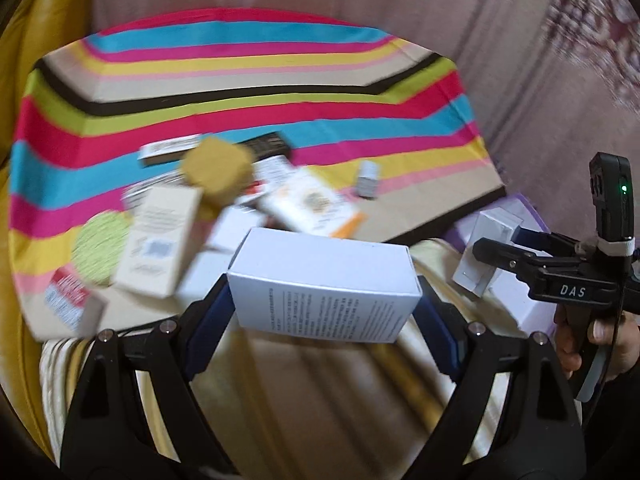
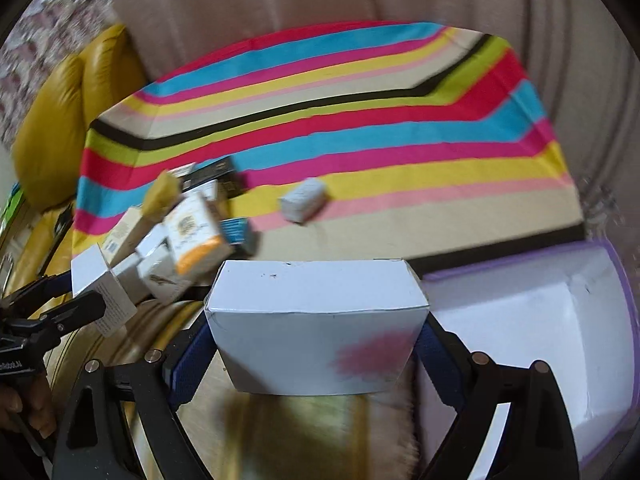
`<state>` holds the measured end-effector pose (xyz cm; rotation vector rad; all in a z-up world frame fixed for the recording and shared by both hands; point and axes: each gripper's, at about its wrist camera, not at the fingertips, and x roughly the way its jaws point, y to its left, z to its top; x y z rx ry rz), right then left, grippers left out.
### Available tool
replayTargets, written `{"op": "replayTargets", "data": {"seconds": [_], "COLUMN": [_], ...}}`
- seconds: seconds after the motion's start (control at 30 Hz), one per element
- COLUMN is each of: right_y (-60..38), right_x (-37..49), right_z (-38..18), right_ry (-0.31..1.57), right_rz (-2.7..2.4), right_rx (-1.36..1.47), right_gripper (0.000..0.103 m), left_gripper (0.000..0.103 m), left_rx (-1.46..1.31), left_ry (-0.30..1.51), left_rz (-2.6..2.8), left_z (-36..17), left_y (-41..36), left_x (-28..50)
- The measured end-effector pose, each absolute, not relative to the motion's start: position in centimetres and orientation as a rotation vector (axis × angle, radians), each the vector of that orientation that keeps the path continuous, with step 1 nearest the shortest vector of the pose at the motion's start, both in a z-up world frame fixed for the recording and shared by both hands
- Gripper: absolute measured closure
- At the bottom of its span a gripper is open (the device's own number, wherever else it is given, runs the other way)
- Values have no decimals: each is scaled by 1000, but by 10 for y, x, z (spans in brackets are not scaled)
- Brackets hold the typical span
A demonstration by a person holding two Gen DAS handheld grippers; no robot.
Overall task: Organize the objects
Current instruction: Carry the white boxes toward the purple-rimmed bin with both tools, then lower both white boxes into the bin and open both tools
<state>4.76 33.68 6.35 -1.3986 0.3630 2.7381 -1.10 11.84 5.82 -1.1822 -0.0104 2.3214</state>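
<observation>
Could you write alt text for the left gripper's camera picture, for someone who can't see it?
A black two-finger left gripper clamps a white cardboard box with small print above a striped multicoloured cloth strewn with a blurred pile of small boxes. At right, a hand holds a second gripper.

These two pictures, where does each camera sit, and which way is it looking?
Left wrist view: sits on the left gripper, looking down along its fingers at the white printed box it holds; a hand shows at right.
Right wrist view: sits on the right gripper, looking down at its held white pink-smudged box; fingers of a hand show at left.
Shared: the striped cloth, the pile of small boxes, and each other's gripper.
</observation>
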Motion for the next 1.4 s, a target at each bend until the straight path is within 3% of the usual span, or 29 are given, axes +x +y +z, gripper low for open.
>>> {"op": "replayTargets", "data": {"seconds": [0.5, 0.83, 1.2, 1.33, 1.4], "right_y": [455, 506, 509, 510, 509], "right_x": [113, 140, 128, 133, 137], "right_z": [37, -10, -25, -25, -22], "right_ry": [419, 465, 432, 446, 456], "right_rz": [2401, 2259, 2307, 2292, 2292], "right_rx": [-1271, -1246, -1269, -1286, -1275], "right_gripper": [10, 10, 9, 8, 6], "left_gripper": [15, 15, 13, 1, 1], "left_rx": [-1105, -1172, -1251, -1242, -1238], "left_ry": [301, 679, 702, 598, 551], "left_rz": [1979, 1633, 1688, 1733, 1740], "left_z": [59, 3, -9, 5, 12], "left_y": [290, 411, 414, 398, 391], "left_x": [-6, 3, 1, 0, 0]}}
